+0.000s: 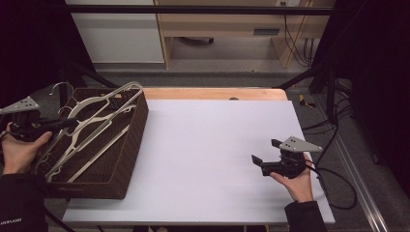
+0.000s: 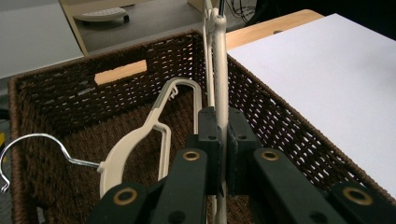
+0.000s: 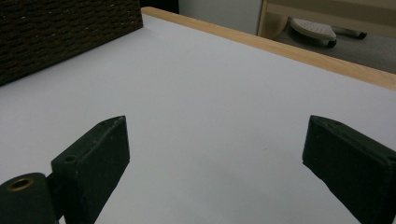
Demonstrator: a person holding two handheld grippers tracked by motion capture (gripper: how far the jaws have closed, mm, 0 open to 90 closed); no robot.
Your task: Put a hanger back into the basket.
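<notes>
1. Left gripper view: left tongs point(image 2: 223, 154) clamped on cream hanger point(image 2: 220, 70), held edge-on over wicker basket point(image 2: 299, 135).
2. 2nd hanger point(image 2: 140, 140) lies inside basket.
3. Right tongs point(image 1: 267, 151) spread wide, nothing between, over white table point(image 1: 203, 145).

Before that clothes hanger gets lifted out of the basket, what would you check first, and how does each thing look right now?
1. Left gripper clamped on the hanger: ok, jaws shut on its bar.
2. Held hanger free of the other hangers: cannot tell, they overlap in the high view.
3. Basket sitting fully on the table: not ok, its left side overhangs the white board.
4. Landing space on the board: ok, bare.
5. Right gripper ready: ok, jaws wide open, holding nothing.
</notes>
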